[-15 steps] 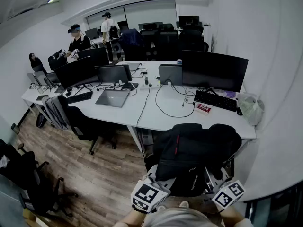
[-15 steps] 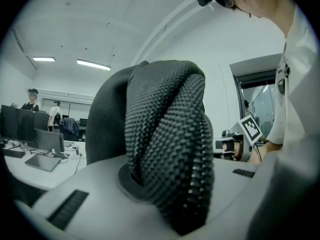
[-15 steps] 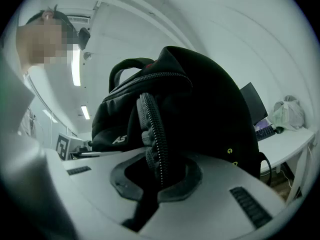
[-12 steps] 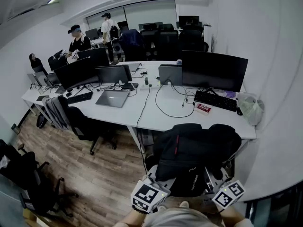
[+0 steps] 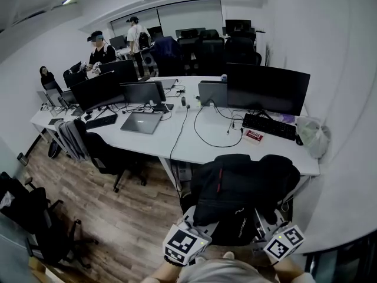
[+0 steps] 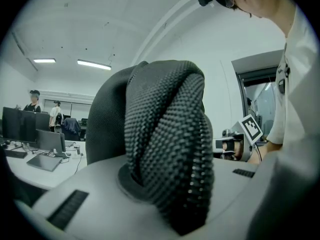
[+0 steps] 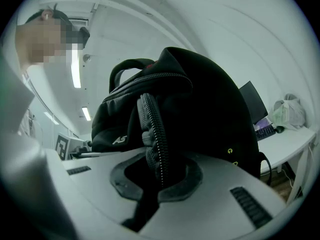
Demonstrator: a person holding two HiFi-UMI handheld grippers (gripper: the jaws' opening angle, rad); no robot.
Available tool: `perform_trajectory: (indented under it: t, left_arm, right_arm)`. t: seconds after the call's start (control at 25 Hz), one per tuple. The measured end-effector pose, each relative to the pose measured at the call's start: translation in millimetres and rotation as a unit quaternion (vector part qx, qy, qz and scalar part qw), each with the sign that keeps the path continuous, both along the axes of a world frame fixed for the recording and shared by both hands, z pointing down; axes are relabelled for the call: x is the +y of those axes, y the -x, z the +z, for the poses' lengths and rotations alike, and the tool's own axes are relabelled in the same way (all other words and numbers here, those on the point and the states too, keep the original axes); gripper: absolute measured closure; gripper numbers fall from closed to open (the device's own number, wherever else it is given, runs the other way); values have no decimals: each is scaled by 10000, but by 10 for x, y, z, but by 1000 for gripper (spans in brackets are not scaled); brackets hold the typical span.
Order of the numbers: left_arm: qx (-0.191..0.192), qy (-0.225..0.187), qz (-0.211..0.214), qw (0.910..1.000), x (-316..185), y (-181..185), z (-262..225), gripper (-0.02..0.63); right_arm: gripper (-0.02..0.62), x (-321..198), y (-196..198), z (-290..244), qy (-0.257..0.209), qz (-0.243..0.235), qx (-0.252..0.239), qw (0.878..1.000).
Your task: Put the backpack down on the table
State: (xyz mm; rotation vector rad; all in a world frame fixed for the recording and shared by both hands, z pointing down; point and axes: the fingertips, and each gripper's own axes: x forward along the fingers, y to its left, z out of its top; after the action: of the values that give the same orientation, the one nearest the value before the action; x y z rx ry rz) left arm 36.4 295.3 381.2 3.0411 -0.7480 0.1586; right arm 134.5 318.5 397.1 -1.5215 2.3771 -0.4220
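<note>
Head view: soft backpack (image 5: 235, 187) sags before the table (image 5: 194, 149), left gripper (image 6: 167, 194) and right gripper (image 7: 156, 181) each clamped on a padded strap (image 6: 165, 129), the sound hold for a likely weighty load

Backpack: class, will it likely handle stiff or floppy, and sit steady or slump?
Probably floppy: the backpack bulges softly and its padded strap folds over itself. Likely to slump or tip when released, since it looks soft-sided.
</note>
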Motion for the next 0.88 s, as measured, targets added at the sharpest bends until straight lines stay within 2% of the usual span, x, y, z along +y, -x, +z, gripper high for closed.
perform_trajectory:
  t: [0.4,0.88]
  left_arm:
    - [-96,1,-153,9998,-71,-340,48,554]
    - [-37,-27,-185,9998,-101,-718,35,554]
  right_arm:
    - [574,-74,-360,8,-40,-119,-44,9999]
    - [575,-130,-728,-5,-73,-179,66,9998]
